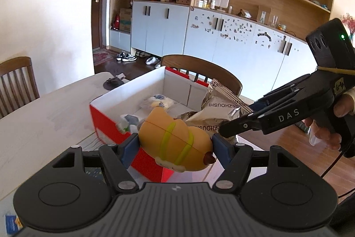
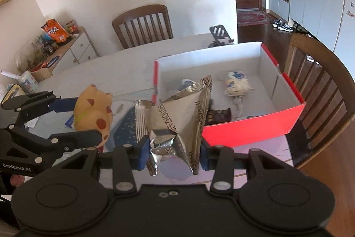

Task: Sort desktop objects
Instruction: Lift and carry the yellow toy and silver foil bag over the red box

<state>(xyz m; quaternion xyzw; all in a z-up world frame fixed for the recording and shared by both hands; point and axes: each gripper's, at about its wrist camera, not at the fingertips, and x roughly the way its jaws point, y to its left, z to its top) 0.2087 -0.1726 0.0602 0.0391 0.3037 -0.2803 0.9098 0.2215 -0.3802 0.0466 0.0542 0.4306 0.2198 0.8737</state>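
Note:
My left gripper (image 1: 175, 146) is shut on an orange toy (image 1: 175, 141) with a green band and holds it above the near corner of a red box (image 1: 104, 123) with a white inside. The toy (image 2: 93, 110) shows red spots in the right wrist view. My right gripper (image 2: 174, 152) is shut on a silver foil snack bag (image 2: 175, 119) and holds it just in front of the red box (image 2: 255, 128). The foil bag (image 1: 219, 108) and the right gripper (image 1: 230, 128) also show in the left wrist view, beside the toy.
The box holds a cream plush item (image 2: 236, 83), a dark packet (image 2: 218, 116) and small wrappers. The pale table (image 1: 44, 117) carries a black phone stand (image 2: 219, 34) beyond the box. Wooden chairs (image 2: 144, 23) stand around the table. A side cabinet (image 2: 66, 48) with snacks stands at the left.

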